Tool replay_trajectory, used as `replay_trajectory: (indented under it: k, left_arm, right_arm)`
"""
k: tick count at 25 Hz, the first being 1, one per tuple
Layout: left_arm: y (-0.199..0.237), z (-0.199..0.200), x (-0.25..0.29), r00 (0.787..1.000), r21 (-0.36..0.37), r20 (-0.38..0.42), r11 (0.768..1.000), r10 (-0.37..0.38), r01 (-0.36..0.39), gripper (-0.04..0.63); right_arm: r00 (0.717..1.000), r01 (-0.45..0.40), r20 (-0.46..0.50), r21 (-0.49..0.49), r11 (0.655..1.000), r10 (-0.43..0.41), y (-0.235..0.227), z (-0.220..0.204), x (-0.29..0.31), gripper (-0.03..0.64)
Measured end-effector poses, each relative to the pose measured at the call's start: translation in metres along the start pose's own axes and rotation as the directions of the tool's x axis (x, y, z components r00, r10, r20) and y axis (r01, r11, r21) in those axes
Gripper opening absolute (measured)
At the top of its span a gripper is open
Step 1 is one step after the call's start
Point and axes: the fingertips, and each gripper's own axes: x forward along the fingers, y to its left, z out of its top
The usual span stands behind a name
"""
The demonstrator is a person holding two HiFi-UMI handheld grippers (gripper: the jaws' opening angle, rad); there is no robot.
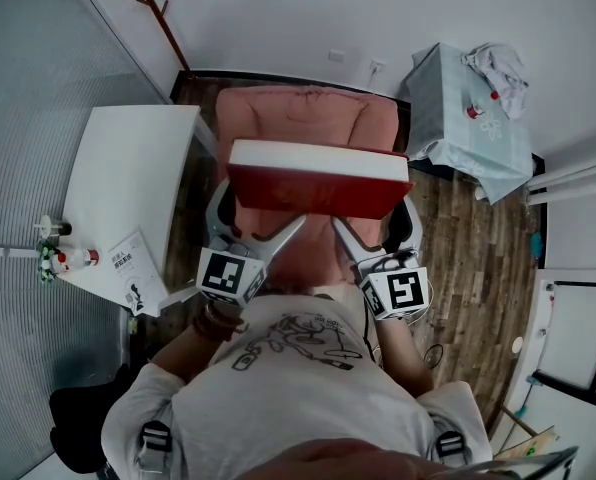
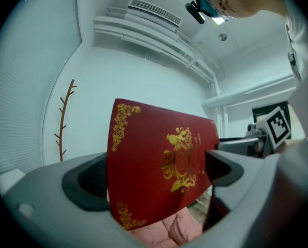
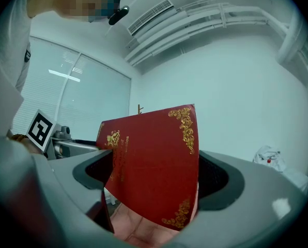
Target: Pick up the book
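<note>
a red book [image 1: 318,183] was held in the air between both grippers, over the front edge of the seat of a pink armchair [image 1: 308,118] and clear of it. its white page block was turned up and its red cover was tilted toward the person [image 1: 298,368]. the left gripper [image 1: 260,216] was set on the book's left half and the right gripper [image 1: 373,218] on its right half, both pointed level. in the left gripper view the jaws were spread wide with the book wedged between them, its left edge up against the left pad and the right jaw lapped over its right side; a gold ornament [image 2: 180,161] was seen on the cover. in the right gripper view the jaws were likewise spread wide and closed on the book, with its right edge seated at the right pad and its left part tucked behind the left jaw. the book was seen slanted in both gripper views. a white table [image 1: 128,168] was seen left of the armchair, with a booklet [image 1: 138,268] at its near right corner and a bottle [image 1: 73,258] by its near left edge. a small table [image 1: 458,133] under a pale cloth was seen at the right of the armchair, on a wooden floor [image 1: 468,258].
</note>
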Motion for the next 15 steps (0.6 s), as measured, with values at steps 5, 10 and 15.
replay_trajectory:
  k: [5, 10, 15]
  left_arm:
    - [0.0020, 0.0009, -0.0030, 1.000, 0.001, -0.001, 1.000, 0.006, -0.006, 0.560]
    - [0.0018, -0.0009, -0.0034, 1.000, -0.009, 0.003, 1.000, 0.010, -0.010, 0.560]
    - [0.0016, -0.0028, -0.0022, 1.000, -0.010, -0.003, 1.000, 0.008, -0.008, 0.560]
  right_arm:
    - [1.000, -0.003, -0.001, 0.006, 1.000, 0.003, 0.0032, -0.0011, 0.0007, 0.494]
    - [1.000, -0.004, 0.002, 0.001, 1.000, 0.004, 0.0035, -0.0010, 0.0004, 0.494]
    - [1.000, -0.003, 0.001, 0.001, 1.000, 0.003, 0.0026, -0.0023, 0.0009, 0.494]
